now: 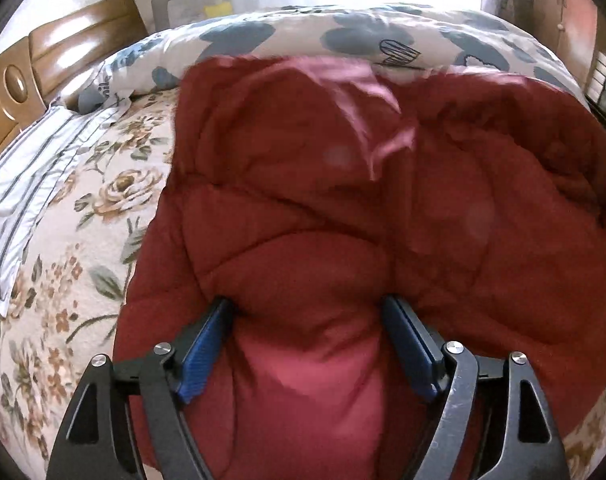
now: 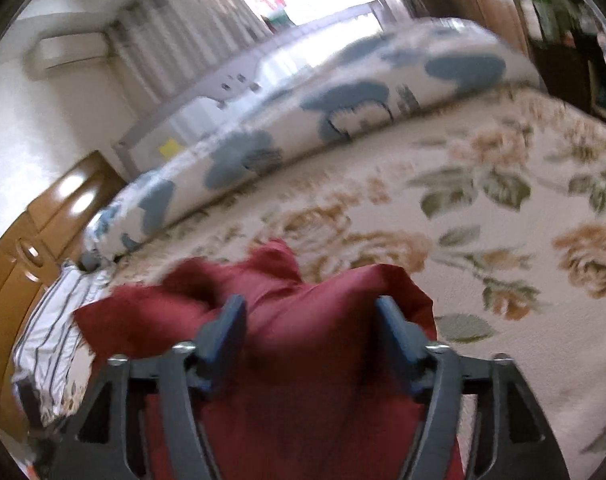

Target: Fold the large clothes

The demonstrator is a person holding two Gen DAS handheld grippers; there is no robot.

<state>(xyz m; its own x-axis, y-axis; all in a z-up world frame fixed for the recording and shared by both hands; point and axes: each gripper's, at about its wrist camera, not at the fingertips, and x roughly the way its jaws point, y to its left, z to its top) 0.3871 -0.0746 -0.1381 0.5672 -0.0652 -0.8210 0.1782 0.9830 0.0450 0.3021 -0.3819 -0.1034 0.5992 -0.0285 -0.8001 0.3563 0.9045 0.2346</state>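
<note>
A: What's at the left?
B: A striped pillow on the bed, beside it the red coat, lying on the floral cover.
A: And the tongs?
B: Left tongs gape wide over the coat, pads off the cloth. Right tongs gape wide too, coat bunched between them, ungripped.

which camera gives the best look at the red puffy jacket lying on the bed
The left wrist view. There the red jacket fills most of the frame, sharp enough to show its quilted seams and a pink lining. The right wrist view is blurred and shows only a bunched part of it, low in the frame.
</note>
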